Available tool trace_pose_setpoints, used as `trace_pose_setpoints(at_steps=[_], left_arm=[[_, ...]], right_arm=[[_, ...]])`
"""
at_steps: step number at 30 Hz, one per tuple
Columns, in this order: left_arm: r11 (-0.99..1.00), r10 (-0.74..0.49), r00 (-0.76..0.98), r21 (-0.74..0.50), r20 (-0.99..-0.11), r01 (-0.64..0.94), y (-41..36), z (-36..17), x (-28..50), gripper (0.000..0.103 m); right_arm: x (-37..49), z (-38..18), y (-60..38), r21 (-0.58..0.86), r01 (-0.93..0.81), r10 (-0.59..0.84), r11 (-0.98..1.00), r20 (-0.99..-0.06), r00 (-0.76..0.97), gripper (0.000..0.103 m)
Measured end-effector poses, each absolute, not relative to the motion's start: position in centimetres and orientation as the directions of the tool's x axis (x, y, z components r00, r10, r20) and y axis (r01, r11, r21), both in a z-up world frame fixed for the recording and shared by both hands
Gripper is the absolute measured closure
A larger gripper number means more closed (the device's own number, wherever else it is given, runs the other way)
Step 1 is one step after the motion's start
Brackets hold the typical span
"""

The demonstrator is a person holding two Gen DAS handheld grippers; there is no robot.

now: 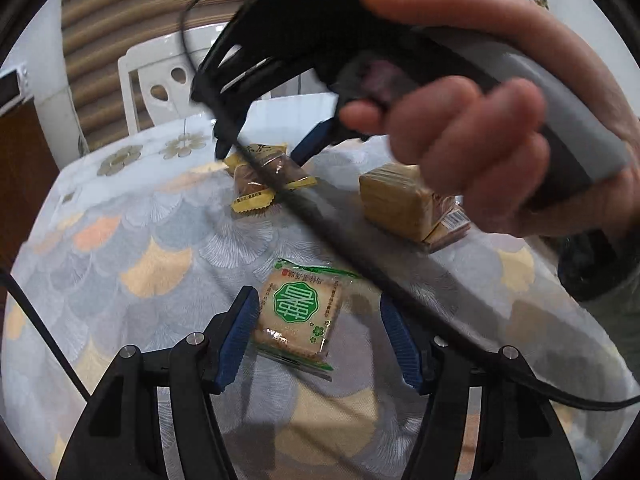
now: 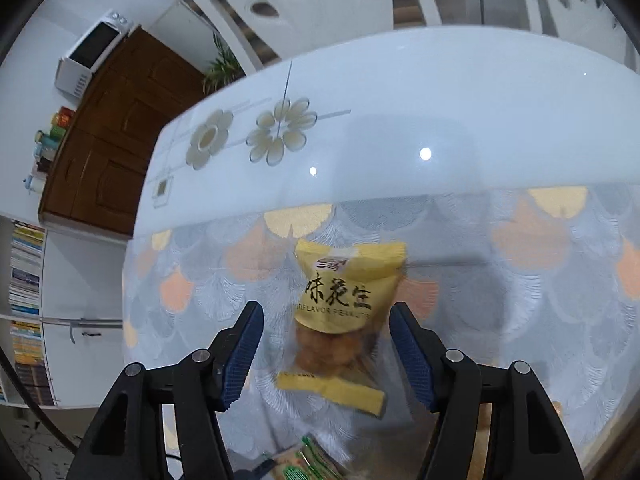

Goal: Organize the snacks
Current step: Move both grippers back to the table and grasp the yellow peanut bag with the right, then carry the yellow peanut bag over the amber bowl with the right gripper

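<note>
A green-labelled cracker packet (image 1: 300,312) lies flat on the patterned tablecloth (image 1: 152,240). My left gripper (image 1: 318,296) stands open around it, with the left pad close to its edge and the right pad apart from it. A yellow peanut packet (image 2: 340,300) lies on the cloth between the open fingers of my right gripper (image 2: 327,309), and neither pad touches it. The left wrist view shows a hand (image 1: 472,140) holding the right gripper (image 1: 264,148) over the yellow peanut packet (image 1: 276,172). What looks like a second yellow packet (image 1: 250,192) lies beside it.
A tan block of crackers in clear wrap (image 1: 396,200) lies to the right on the cloth. The right gripper's black cable (image 1: 360,264) crosses above the table. A white chair (image 1: 160,84) stands behind the bare white tabletop (image 2: 400,100). A microwave (image 2: 92,56) sits on a wooden cabinet.
</note>
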State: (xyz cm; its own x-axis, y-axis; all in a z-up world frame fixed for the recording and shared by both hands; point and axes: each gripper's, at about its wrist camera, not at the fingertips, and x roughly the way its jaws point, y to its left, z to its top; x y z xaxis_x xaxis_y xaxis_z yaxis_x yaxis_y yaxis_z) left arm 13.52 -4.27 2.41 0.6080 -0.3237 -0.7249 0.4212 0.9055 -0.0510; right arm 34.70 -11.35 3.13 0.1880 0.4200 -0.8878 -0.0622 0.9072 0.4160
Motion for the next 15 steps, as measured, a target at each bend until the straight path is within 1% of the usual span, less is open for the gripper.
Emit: trace_pose_setpoints(at_steps=[1,4,5,6,11,15], left_arm=[[0.905,-0.323,0.609,-0.048,-0.724,0.423,-4.3,2.4,13.4,0.042],[0.904,-0.324,0.611,-0.045,-0.723,0.426,-4.2,2.4,13.2,0.042],[0.902,-0.328,0.609,-0.049,-0.722,0.428,-4.1,2.4,13.1,0.042],[0.900,-0.336,0.606,-0.057,-0.721,0.432,-4.0,2.4,13.0,0.042],[0.881,-0.403,0.578,-0.129,-0.709,0.456,-3.0,2.6,13.0,0.042],[0.875,-0.408,0.572,-0.126,-0.711,0.467,-3.1,2.7,12.9,0.042]], right_arm=[[34.8,2.7,-11.1,0.402,-0.063,0.407,0.913,-0.897,0.174,0.052],[34.5,2.2,-11.1,0.386,-0.070,0.393,0.920,-0.901,0.185,0.056],[34.3,2.1,-11.3,0.390,-0.069,0.396,0.918,-0.898,0.191,0.060],[34.3,2.1,-11.5,0.399,-0.065,0.404,0.915,-0.894,0.195,0.061],[32.4,2.9,-13.5,0.472,-0.043,0.470,0.880,-0.858,0.209,0.063],[30.2,4.6,-15.6,0.524,-0.015,0.513,0.851,-0.827,0.231,0.063]])
